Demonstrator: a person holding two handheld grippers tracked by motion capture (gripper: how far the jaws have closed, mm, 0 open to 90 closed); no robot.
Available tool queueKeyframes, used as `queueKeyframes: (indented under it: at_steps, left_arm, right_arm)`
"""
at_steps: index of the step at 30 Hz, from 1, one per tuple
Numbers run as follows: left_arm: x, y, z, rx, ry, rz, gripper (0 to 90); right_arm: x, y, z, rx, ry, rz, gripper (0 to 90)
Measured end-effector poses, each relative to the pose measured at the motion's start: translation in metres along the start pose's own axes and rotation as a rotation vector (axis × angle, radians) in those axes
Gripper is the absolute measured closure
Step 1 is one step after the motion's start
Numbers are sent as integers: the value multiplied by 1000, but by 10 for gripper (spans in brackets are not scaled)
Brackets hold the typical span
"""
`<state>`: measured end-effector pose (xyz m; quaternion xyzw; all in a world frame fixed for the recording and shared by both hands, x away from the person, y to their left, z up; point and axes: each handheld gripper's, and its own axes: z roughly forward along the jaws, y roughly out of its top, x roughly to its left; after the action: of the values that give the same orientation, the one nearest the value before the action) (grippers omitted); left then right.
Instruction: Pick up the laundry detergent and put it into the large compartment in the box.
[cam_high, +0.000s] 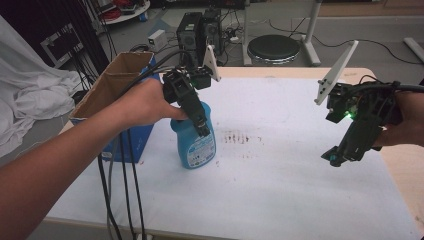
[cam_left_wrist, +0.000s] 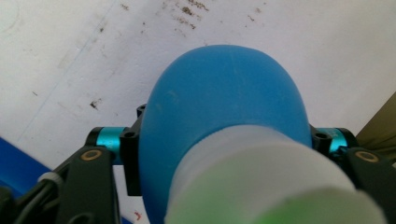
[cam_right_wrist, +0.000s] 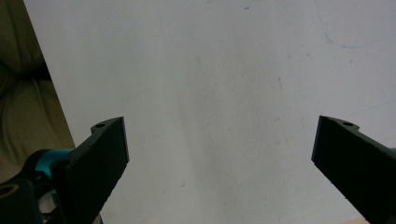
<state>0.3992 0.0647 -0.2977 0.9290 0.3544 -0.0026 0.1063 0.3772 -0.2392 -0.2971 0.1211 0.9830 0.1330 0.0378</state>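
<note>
A blue plastic bottle (cam_high: 196, 147) with a printed label stands upright at the left middle of the white table cover (cam_high: 280, 190). My left gripper (cam_high: 201, 125) comes down from above and is shut on the bottle's upper body. In the left gripper view the blue bottle (cam_left_wrist: 224, 107) bulges between the jaws of the left gripper (cam_left_wrist: 224, 147), with its whitish neck and green top nearest the camera. My right gripper (cam_high: 334, 157) hangs open above the table's right side, holding nothing. In its own view the right gripper (cam_right_wrist: 219, 149) has jaws spread wide over bare white cover.
An open cardboard box (cam_high: 115, 82) with a blue side stands left of the bottle. Brown stains (cam_high: 242, 137) mark the cover right of the bottle. Black cables (cam_high: 120, 190) hang over the front left edge. Beyond the table are a round stool (cam_high: 274, 48) and a computer tower (cam_high: 192, 30).
</note>
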Motion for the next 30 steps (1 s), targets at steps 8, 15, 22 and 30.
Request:
queueKeyframes:
  at_steps: [8,15,22,30]
  left_arm:
    - [-4,3,-16,-11,-21,-1,383]
    - [-9,9,-69,-29,4,14,382]
    - [-9,13,-135,-51,52,75,382]
    - [-9,11,-198,-65,61,130,383]
  right_arm:
    - [-2,-1,0,-3,4,-6,29]
    - [-3,-2,0,-4,5,6,29]
    - [-4,-3,-1,-5,10,11,29]
    - [-7,-4,-2,-12,16,15,29]
